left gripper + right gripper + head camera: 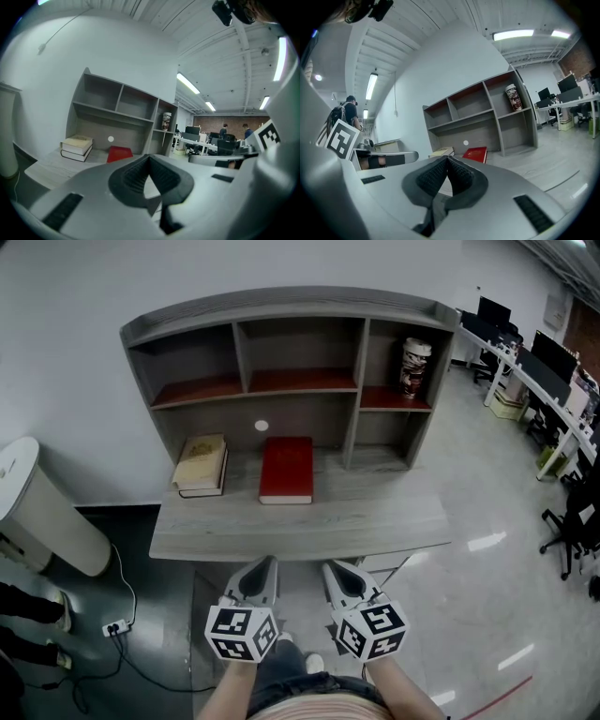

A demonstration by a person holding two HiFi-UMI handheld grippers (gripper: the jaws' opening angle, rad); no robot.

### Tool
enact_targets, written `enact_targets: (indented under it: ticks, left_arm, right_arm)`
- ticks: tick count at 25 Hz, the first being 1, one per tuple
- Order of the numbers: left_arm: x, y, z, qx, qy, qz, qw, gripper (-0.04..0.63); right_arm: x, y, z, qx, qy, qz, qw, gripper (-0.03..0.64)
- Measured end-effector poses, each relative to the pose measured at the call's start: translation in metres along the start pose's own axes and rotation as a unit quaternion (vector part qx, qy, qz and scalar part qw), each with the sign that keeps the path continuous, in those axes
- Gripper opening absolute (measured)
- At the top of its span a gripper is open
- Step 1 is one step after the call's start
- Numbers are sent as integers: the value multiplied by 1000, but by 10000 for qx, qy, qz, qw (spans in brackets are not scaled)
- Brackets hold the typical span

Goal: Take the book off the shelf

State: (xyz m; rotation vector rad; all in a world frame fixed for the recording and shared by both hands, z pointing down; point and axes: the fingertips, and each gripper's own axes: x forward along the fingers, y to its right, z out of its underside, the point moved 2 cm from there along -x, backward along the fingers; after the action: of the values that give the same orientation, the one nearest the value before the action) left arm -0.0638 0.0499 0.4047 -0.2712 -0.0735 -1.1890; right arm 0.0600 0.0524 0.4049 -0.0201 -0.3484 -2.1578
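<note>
Head view: left gripper (pixel 266 566) and right gripper (pixel 331 570) hang side by side just short of the desk's (pixel 384 521) near edge, both w/ jaws shut tight and nothing in them. The red book (pixel 286 470) lies flat on the desk top under the shelf unit (pixel 281 307), centre bay. A stack of beige books (pixel 201 465) lies just to its left. Which vol. the task means isn't clear.

Left gripper view: closed left gripper (pixel 150 157) points toward the red book (pixel 119 153), well apart from it.

Right gripper view: right gripper (pixel 446 158) likewise pinched shut and empty, red book (pixel 477 153) well ahead.

Handling, as a judgement: looks a stiff hardback, prob. fairly heavy, and its smooth cover may slip. Lying flat, it offers only its edges. Best bet is to open the jaws and pinch the near edge across its thickness, w/ the 2nd gripper steadying.
</note>
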Motion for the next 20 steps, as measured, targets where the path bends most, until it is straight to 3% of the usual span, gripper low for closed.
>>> enact_targets:
  ticks: [9,20]
  left_arm:
    - [11,-15,-8,-257,34,-76,9996,12]
    - [47,-27,-18,-147,4,50,9999,12]
  right_arm:
    - [17,12,-2,76,-70,103,9999,9]
    - [52,29,-4,229,-208,207,9993,9]
